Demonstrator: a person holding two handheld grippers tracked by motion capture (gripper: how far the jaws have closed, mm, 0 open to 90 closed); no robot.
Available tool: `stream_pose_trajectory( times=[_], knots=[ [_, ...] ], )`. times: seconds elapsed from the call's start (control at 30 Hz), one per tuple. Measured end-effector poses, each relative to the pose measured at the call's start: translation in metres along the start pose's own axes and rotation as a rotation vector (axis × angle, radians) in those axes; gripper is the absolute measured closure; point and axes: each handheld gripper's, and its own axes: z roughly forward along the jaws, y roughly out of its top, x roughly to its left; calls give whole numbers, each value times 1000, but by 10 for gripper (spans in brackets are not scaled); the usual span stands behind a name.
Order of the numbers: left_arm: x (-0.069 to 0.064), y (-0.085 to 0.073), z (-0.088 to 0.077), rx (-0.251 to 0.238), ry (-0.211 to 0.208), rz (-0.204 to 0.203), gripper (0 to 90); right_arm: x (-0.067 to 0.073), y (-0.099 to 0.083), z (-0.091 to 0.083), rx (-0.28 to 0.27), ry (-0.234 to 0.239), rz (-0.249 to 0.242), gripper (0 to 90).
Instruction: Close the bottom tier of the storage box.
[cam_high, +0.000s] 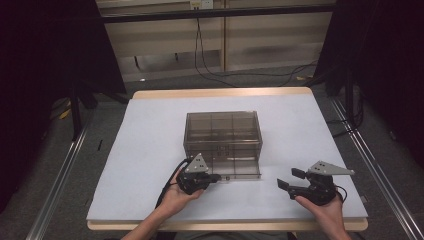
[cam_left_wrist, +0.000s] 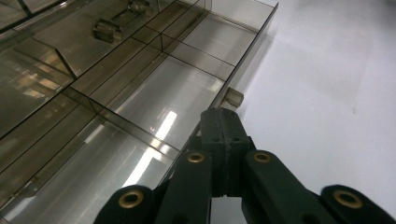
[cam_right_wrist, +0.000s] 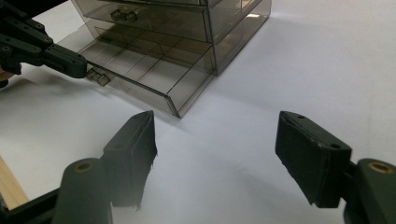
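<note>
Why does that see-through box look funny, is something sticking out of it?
Yes. The bottom drawer of the smoky clear drawer box is pulled out toward the person, while the drawers above sit flush. The left gripper is shut at the drawer's small knob. Nothing looks spilled or broken.

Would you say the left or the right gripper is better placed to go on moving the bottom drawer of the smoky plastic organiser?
Left. The left gripper is shut at the bottom drawer's knob. The right gripper stands open, apart over the white table cover.
</note>
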Motion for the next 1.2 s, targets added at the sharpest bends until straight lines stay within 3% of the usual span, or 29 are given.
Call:
stream_pose_trajectory(
  times=[0.57, 0.8, 0.93, 0.97, 1.17, 1.2],
  knots=[
    [4, 3, 2, -15, 14, -29, 900, 0, 0, 2, 5, 6, 0, 290],
    [4, 4, 2, -1, 20, -21, 900, -1, 0, 2, 6, 5, 1, 290],
    [5, 6, 2, -13, 33, -52, 900, -1, 0, 1, 3, 1, 3, 287],
    [6, 7, 1, 1, 31, -34, 900, -1, 0, 1, 3, 1, 3, 287],
    [8, 7, 1, 1, 35, -33, 900, -1, 0, 2, 7, 0, 2, 286],
    [6, 7, 3, -19, 42, -61, 900, -1, 0, 2, 7, 0, 5, 286]
  ],
)
